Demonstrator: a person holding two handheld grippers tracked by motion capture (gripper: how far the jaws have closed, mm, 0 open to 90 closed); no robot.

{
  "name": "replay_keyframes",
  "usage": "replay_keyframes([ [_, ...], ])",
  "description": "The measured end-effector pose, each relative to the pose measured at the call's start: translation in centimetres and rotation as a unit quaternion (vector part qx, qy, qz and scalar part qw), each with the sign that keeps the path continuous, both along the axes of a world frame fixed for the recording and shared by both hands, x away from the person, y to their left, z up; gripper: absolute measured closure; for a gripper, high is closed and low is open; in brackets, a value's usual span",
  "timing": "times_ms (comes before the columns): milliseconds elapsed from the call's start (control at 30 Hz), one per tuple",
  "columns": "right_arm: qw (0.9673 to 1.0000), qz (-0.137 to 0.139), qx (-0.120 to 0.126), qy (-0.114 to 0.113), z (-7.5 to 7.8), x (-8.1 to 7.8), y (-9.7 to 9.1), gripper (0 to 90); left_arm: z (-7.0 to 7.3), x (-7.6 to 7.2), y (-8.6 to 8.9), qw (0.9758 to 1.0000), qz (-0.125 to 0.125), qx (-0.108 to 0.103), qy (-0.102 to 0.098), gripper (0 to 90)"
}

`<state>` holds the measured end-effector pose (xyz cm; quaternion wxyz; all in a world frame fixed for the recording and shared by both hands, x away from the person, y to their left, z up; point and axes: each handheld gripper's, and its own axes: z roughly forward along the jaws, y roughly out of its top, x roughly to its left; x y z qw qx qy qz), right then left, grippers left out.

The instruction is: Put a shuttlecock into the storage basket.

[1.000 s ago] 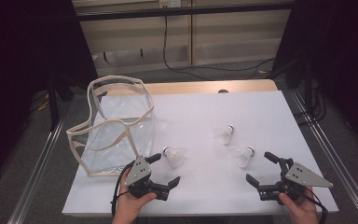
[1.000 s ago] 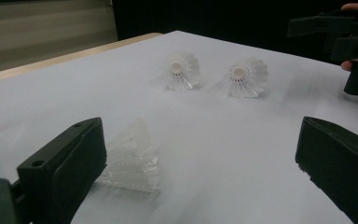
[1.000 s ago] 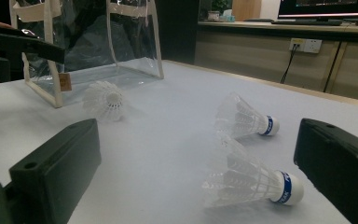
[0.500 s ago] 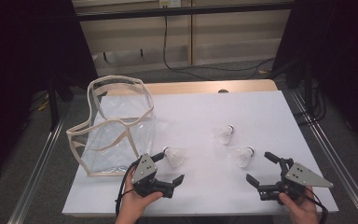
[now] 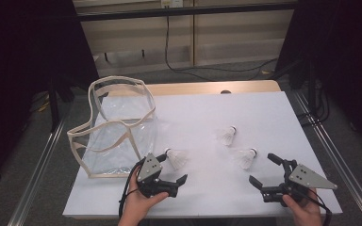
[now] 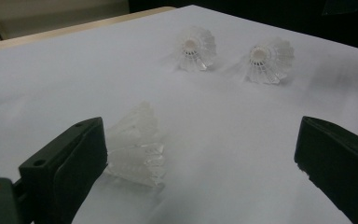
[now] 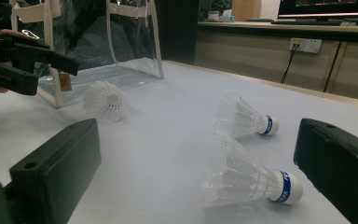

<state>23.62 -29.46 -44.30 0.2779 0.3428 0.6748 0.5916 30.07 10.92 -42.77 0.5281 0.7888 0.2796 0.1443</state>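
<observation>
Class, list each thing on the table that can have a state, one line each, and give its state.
Clear bag: upright, mouth open, nothing visible inside.
Near-left shuttlecock: lying on its side, free, beside the left gripper.
Middle shuttlecock: lying on its side, untouched.
Right shuttlecock: lying on its side, untouched.
Left gripper: open, holding nothing.
Right gripper: open, holding nothing.

A white table top is seen on a wooden board whose pale edge is exposed along the far side. Metal rails are set along the left and right edges, over a grey floor. Behind the far edge, a beige panelled wall is crossed by a black cable, and a socket is mounted there. Both sides are lost in darkness.
</observation>
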Motion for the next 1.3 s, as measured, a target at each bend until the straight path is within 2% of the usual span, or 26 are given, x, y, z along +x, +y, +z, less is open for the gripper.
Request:
replay_keyframes([
  [133,1.0000,0.000,-0.001,0.000,0.0,0.0,0.0,0.3,0.1,0.2,-0.1,0.9999,0.012,0.003,0.011,2.8],
  [233,1.0000,0.000,-0.001,-0.001,0.0,-0.1,0.0,0.3,-0.1,0.2,-0.4,0.9997,0.012,0.014,0.019,3.5],
  [600,1.0000,-0.001,-0.001,-0.002,0.0,-0.1,-0.1,0.4,-0.3,0.8,-1.0,0.9986,0.025,0.042,0.021,5.0],
  [800,1.0000,0.000,-0.003,-0.001,0.0,-0.1,-0.1,0.3,-0.5,1.0,-1.3,0.9984,0.034,0.036,0.028,5.5],
  [967,1.0000,0.001,-0.004,0.000,0.0,-0.1,-0.1,0.4,-0.6,1.2,-1.6,0.9978,0.036,0.045,0.033,5.8],
  [1233,1.0000,0.001,-0.003,0.002,0.0,-0.1,-0.1,0.4,-0.7,1.5,-1.8,0.9973,0.046,0.042,0.038,6.2],
  [1300,1.0000,0.001,-0.003,0.001,0.0,-0.1,-0.1,0.4,-0.7,1.5,-1.7,0.9970,0.047,0.048,0.038,6.3],
])
